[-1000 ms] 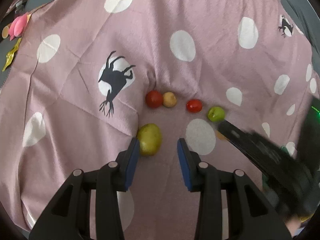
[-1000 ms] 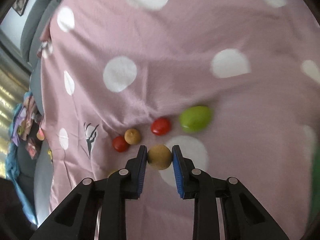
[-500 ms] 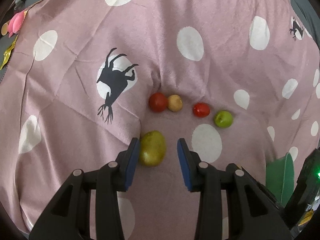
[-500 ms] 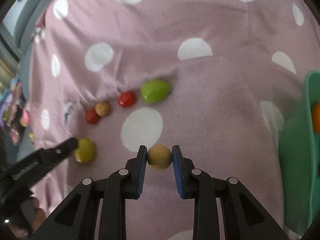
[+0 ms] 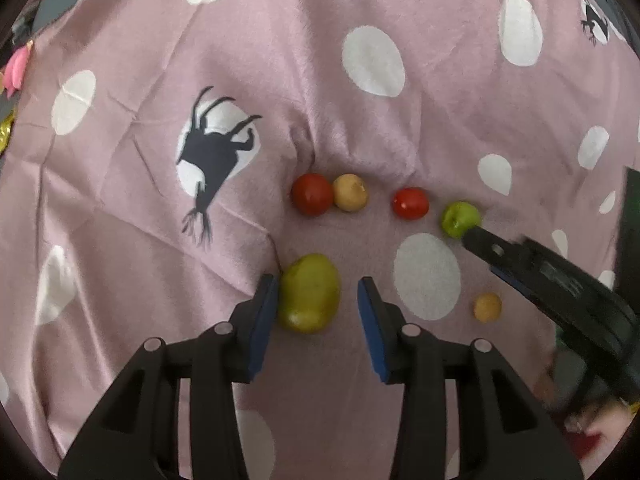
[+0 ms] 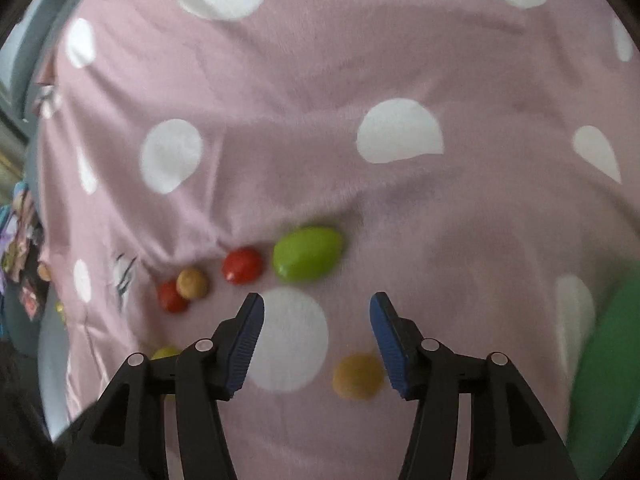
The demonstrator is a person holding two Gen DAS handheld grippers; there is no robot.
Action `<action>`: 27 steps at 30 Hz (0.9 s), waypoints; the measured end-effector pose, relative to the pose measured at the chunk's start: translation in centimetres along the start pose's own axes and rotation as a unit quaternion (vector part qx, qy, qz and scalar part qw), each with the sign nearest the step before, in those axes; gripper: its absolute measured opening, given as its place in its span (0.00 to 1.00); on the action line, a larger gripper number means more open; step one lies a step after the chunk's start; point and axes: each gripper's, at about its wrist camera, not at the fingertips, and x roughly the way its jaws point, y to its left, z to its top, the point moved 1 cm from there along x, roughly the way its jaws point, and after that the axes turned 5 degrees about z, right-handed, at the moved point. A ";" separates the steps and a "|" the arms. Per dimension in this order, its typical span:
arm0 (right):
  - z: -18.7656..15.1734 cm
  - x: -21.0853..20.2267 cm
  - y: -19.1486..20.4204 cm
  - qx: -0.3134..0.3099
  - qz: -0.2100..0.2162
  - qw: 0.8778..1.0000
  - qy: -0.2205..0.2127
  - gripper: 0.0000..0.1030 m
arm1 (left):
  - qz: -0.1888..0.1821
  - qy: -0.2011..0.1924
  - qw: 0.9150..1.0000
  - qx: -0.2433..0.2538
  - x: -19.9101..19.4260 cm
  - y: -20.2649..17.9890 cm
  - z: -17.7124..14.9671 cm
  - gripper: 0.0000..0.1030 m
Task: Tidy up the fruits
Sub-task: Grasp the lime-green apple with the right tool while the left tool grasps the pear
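Only my right view shows a green container [image 6: 608, 364]. My left gripper [image 5: 318, 304] gapes around a yellow-green pear [image 5: 309, 293]; my right gripper [image 6: 316, 334] is spread, a tan fruit [image 6: 357, 376] lying released.

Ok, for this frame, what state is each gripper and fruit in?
Left gripper: open, around the yellow-green fruit.
Right gripper: open, holding nothing.
Small brown fruit: on the cloth, beside the right finger.
Green fruit: lying on the cloth, ungripped.

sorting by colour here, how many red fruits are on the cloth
2. One red fruit lies left in the row, touching a tan fruit; the other red fruit lies further right, before the small green fruit. Any beyond the frames would be unseen.
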 end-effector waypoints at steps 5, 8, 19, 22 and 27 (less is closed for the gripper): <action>1.7 2.6 1.2 -0.023 -0.015 1.000 0.000 0.54 | 0.028 -0.005 0.999 0.026 0.8 -1.5 0.2 0.40; 2.1 3.2 1.8 -0.028 -0.030 0.999 -0.009 0.44 | 0.040 0.006 0.998 0.043 1.7 -2.5 0.2 0.39; 0.2 0.2 0.4 -0.009 -0.011 0.999 -0.032 0.36 | 0.005 -0.001 1.000 0.013 3.5 -2.7 0.3 0.33; -0.4 -2.1 -0.3 0.007 0.004 0.999 -0.051 0.36 | 0.000 0.000 1.000 0.004 3.1 -2.2 0.1 0.32; -3.1 -7.1 -3.3 0.033 0.022 0.997 -0.071 0.36 | -0.016 -0.014 1.000 0.005 0.4 -1.3 -0.5 0.32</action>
